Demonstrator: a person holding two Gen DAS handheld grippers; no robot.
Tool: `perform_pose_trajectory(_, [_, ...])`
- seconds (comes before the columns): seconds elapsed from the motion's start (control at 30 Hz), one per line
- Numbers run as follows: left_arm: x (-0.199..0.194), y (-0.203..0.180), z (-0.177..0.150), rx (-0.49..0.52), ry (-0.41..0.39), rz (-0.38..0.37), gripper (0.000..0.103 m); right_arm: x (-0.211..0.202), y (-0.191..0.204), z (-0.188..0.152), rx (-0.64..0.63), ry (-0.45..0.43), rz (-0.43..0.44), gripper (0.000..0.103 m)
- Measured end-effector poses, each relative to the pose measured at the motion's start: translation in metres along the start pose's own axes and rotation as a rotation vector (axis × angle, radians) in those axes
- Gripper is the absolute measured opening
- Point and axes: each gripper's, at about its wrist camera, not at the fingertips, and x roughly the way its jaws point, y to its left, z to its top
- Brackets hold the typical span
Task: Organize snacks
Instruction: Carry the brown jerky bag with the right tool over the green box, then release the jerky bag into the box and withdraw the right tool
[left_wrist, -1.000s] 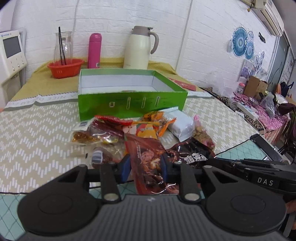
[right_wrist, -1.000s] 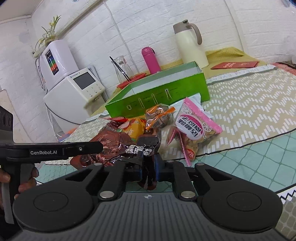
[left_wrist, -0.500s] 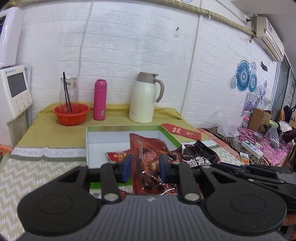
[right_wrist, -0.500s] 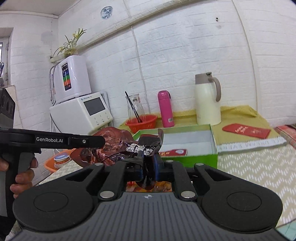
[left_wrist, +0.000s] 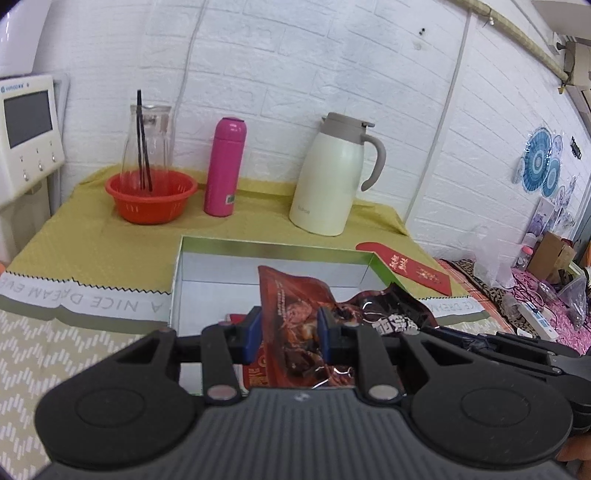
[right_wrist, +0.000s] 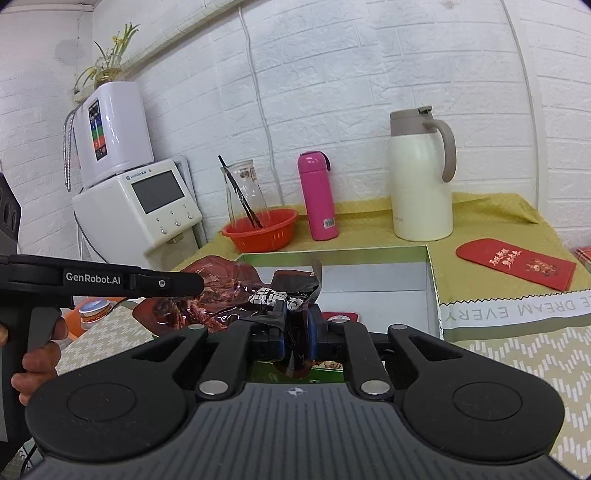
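Observation:
My left gripper (left_wrist: 289, 334) is shut on a reddish-brown snack packet (left_wrist: 291, 299), held upright over the near edge of the green box (left_wrist: 176, 280). My right gripper (right_wrist: 295, 332) is shut on a dark brown packet with a black-and-white label (right_wrist: 280, 293), which also shows to the right in the left wrist view as the dark packet (left_wrist: 388, 314). Both packets hang over the box's white floor (right_wrist: 369, 291). A small red packet (right_wrist: 341, 316) lies inside the box. The left tool's body (right_wrist: 96, 282) and the hand holding it (right_wrist: 33, 365) show at the left of the right wrist view.
Behind the box on the yellow cloth stand a cream thermos jug (left_wrist: 334, 177), a pink bottle (left_wrist: 223, 168) and an orange basket (left_wrist: 151, 197) holding a glass jar. A red envelope (left_wrist: 406, 267) lies to the box's right. A white appliance (right_wrist: 136, 206) stands at the left.
Both grippers lifted their packets off the snack pile and carried them forward over the open green box. The pile on the table has dropped out of view.

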Motion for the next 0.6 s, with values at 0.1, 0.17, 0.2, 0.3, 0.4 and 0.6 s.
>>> perform_pose_trajectory(0.1, [0.019,0.01,-0.001,-0.031,0.036,0.0,0.019,0.016,-0.006,-0.002,0.01,0.03,-0.005,0.023])
perform_pose_trajectory(0.17, [0.03,0.014,-0.002,-0.036,0.053,0.006,0.019,0.027,-0.01,-0.002,0.01,0.05,-0.011,0.024])
perform_pose_trajectory(0.2, [0.034,0.016,-0.003,-0.039,0.06,0.01,0.019,0.032,-0.012,-0.003,0.011,0.06,-0.011,0.024])
perform_pose_trajectory(0.3, [0.045,0.021,-0.004,-0.046,0.081,0.009,0.02,0.046,-0.017,-0.004,0.015,0.087,-0.017,0.033])
perform_pose_trajectory(0.4, [0.051,0.026,-0.005,-0.06,0.108,-0.043,0.067,0.055,-0.02,-0.006,-0.003,0.116,-0.037,0.062])
perform_pose_trajectory(0.6, [0.034,0.013,-0.008,-0.018,-0.009,0.072,0.088,0.041,-0.015,-0.006,-0.088,0.023,-0.061,0.103])
